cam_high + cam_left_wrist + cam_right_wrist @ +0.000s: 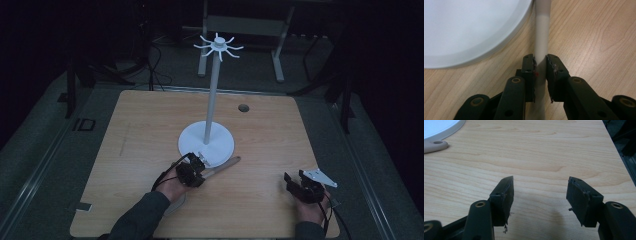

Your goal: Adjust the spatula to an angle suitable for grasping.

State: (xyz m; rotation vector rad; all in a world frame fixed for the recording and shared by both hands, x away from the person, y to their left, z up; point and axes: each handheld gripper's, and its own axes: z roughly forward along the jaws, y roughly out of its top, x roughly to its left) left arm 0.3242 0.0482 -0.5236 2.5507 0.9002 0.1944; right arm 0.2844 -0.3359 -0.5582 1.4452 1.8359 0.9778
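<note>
A white stand point(214, 90) with a ring of hooks at its top rises from a round white base point(222, 147) at the table's middle. A pale beige utensil handle point(226, 164) lies flat on the wood just in front of the base. My left gripper point(198, 163) is shut on this handle. In the left gripper view both pads press the handle point(541, 32) from the sides, and my left gripper point(540, 63) sits close beside the base point(461, 30). My right gripper point(293, 180) rests at the front right, open with nothing between its fingers point(540, 183). The handle's end with a hole point(435, 145) lies far off to its left.
A small round hole point(243, 107) sits in the tabletop behind the stand. A grey tag point(82, 206) lies at the table's front left edge. The table's right edge point(616, 150) runs close to my right gripper. A metal frame point(242, 30) stands behind the table.
</note>
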